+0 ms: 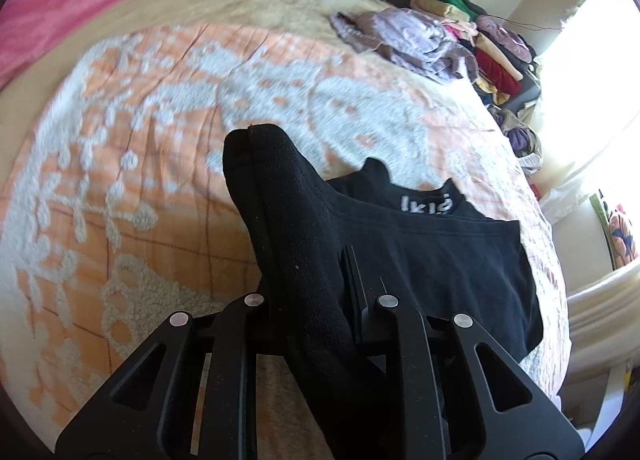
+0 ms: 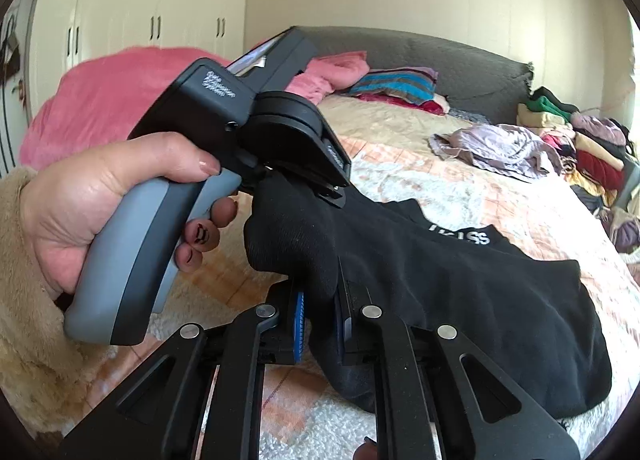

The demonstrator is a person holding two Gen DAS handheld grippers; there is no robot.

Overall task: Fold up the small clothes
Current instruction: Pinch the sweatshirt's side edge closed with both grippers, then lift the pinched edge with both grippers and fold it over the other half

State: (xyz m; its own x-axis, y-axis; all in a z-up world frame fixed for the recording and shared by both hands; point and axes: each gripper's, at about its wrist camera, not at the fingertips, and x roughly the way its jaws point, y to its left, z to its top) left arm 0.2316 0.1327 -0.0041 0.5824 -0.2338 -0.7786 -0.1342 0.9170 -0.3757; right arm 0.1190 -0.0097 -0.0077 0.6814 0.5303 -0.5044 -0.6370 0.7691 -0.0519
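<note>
Left gripper (image 1: 316,284): clamped on sock (image 1: 276,212), toe pointing away
Right gripper (image 2: 322,324): clamped on same sock's other end
Axis: sock spans between grippers, above bed (image 1: 140,108)

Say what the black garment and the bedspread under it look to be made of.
Black garment: a soft matte knit, probably cotton jersey; it drapes limply and shows ribbing and stitched seams. Bedspread: orange woven cloth with raised white tufted, chenille-like patterning; the tufts look fuzzy.
</note>
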